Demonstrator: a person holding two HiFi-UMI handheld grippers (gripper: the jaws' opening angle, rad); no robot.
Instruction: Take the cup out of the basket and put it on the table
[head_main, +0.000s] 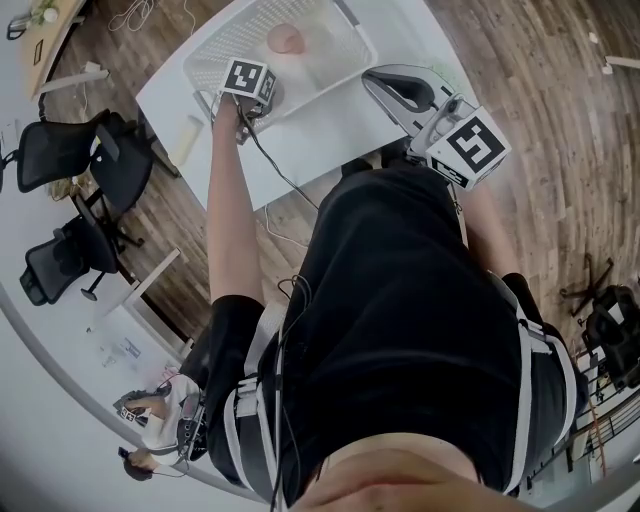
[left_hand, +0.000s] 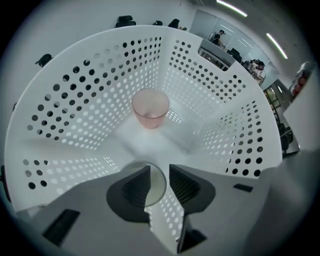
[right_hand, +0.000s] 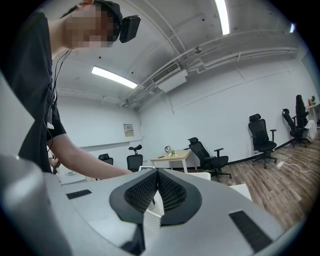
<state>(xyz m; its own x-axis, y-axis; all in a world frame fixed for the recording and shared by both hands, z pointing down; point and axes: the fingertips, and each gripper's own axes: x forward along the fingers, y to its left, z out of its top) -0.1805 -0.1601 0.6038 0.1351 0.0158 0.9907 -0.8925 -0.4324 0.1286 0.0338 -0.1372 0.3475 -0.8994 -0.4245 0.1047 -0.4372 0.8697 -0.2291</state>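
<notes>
A translucent pink cup (head_main: 286, 39) (left_hand: 150, 108) stands upright on the floor of the white perforated basket (head_main: 345, 45) (left_hand: 100, 90), near its middle. My left gripper (head_main: 255, 100) (left_hand: 157, 182) is at the basket's near rim, well short of the cup. Its jaws stand open, astride the basket's near wall, and the pads do not press on it. My right gripper (head_main: 375, 76) (right_hand: 157, 175) lies over the white table (head_main: 330, 140) to the right of the basket, its jaws meeting at the tips with nothing gripped.
The basket sits at the table's far end. A black cable (head_main: 280, 172) trails from the left gripper over the table's front edge. Black office chairs (head_main: 75, 160) stand on the wood floor to the left. More chairs and a desk (right_hand: 172, 157) fill the room behind.
</notes>
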